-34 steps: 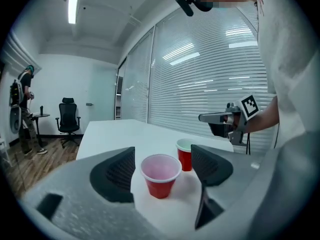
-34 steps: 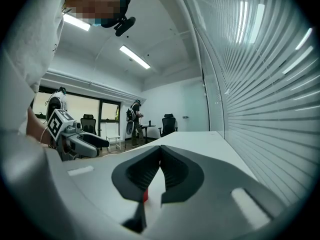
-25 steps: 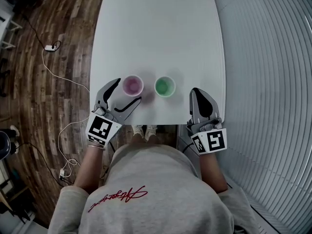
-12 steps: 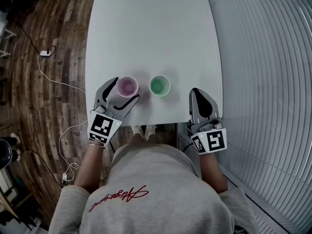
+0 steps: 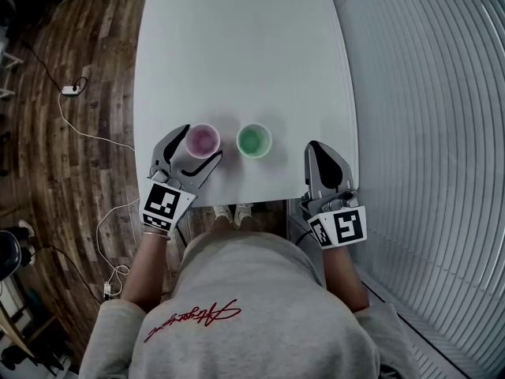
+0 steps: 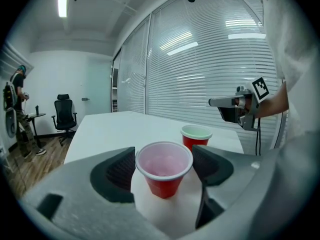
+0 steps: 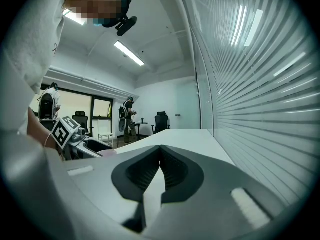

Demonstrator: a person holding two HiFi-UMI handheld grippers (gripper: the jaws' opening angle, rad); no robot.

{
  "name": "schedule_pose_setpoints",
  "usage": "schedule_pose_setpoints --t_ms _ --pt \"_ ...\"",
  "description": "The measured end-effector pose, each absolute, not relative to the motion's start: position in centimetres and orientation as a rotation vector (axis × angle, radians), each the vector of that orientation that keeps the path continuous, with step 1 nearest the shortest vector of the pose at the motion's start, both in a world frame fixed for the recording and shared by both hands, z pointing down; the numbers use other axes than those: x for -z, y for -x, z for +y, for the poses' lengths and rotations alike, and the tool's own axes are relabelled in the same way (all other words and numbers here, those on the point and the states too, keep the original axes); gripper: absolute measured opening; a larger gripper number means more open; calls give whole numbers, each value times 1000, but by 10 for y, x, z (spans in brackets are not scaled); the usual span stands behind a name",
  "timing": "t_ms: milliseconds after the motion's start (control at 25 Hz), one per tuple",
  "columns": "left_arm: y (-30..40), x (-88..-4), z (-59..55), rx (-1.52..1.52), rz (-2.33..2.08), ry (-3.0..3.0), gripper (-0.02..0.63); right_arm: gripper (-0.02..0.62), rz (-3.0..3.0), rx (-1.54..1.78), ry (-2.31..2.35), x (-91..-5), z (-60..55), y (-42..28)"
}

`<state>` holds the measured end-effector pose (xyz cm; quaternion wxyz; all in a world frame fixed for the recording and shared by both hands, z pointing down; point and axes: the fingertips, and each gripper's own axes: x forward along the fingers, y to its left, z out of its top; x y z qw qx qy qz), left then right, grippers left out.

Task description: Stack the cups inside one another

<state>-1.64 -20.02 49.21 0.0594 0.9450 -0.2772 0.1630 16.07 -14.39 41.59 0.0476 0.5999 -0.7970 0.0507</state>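
Two red cups stand side by side near the front edge of the white table (image 5: 237, 38). One cup looks pink inside (image 5: 202, 140) (image 6: 164, 166), the other cup looks green inside (image 5: 254, 140) (image 6: 196, 134). My left gripper (image 5: 200, 144) (image 6: 162, 156) is open with the pink cup standing between its jaws; the pads sit close to the rim on both sides, and the cup is not squeezed. My right gripper (image 5: 319, 150) (image 7: 160, 149) is shut and empty, lying to the right of the green cup and apart from it.
The table's front edge runs just behind both grippers. Slatted blinds (image 5: 426, 133) line the right side. Cables and a power strip (image 5: 71, 89) lie on the wooden floor at the left. An office chair (image 6: 64, 115) and a person (image 6: 17, 109) are far back.
My left gripper has edged forward, so the pink cup now sits deeper between its jaws. The right gripper has stayed where it was, still shut.
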Motion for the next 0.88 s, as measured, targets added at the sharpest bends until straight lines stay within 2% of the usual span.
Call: schedule_pose_setpoints --t_ms 880 --pt "8 -465 -201 -365 -838 -2835 348 -14 -2467 -146 -1825 -414 -152 -164"
